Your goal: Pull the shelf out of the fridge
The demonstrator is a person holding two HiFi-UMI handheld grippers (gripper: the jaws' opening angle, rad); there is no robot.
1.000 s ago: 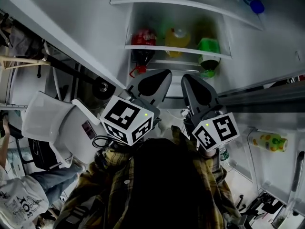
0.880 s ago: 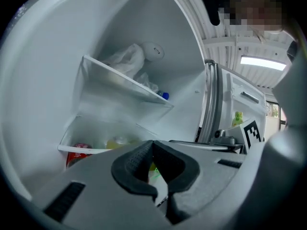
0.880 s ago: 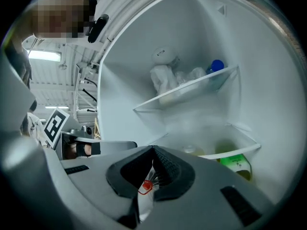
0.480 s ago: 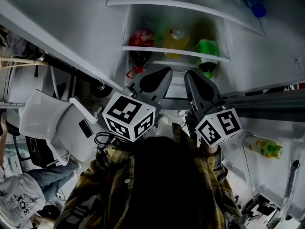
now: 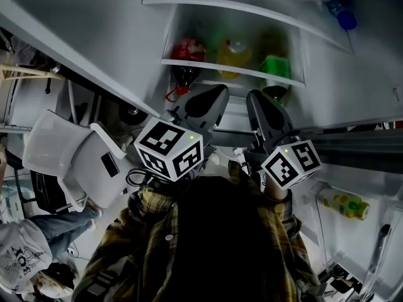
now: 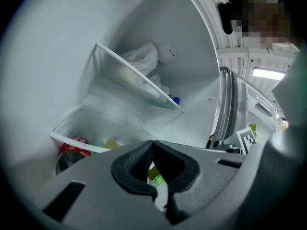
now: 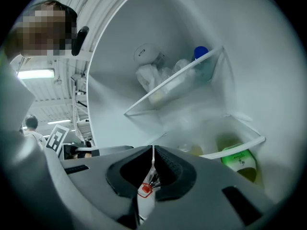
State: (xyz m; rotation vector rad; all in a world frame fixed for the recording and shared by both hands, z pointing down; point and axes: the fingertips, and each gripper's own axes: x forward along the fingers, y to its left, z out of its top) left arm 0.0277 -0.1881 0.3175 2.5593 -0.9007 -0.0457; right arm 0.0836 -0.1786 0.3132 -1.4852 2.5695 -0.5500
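Nearest the camera is the person's plaid shirt (image 5: 157, 231). Both grippers reach forward from it, side by side and about level, marker cubes facing up.

Left gripper (image 5: 220, 90): its own view shows the jaws closed tip to tip, with nothing clamped. Only a scrap of green and white shows through the hollow behind the pads.

Right gripper (image 5: 251, 95): the jaws are closed too. A thin pale line runs between the tips. I cannot tell whether it is a sliver of bright fridge (image 5: 208, 24) wall or a thin edge.

The shelf (image 5: 208, 67) is still seated in the fridge, its white front edge just beyond both sets of tips. No contact is visible in any view. At that edge stand a red bottle (image 5: 189, 49), a yellow bottle (image 5: 234, 52) and a green bottle (image 5: 276, 68), left to right.

Further back and higher is an upper shelf (image 5: 189, 2), with a blue-capped bottle (image 5: 345, 19) at its right end. A white chair (image 5: 69, 156) stands outside the fridge, to the left.

Against a second ago: both grippers have crept a little further toward the shelf edge. The jaws are closed as before. The shelf and bottles sit where they did between the fridge walls. The chair and door contents have drifted slightly in frame.
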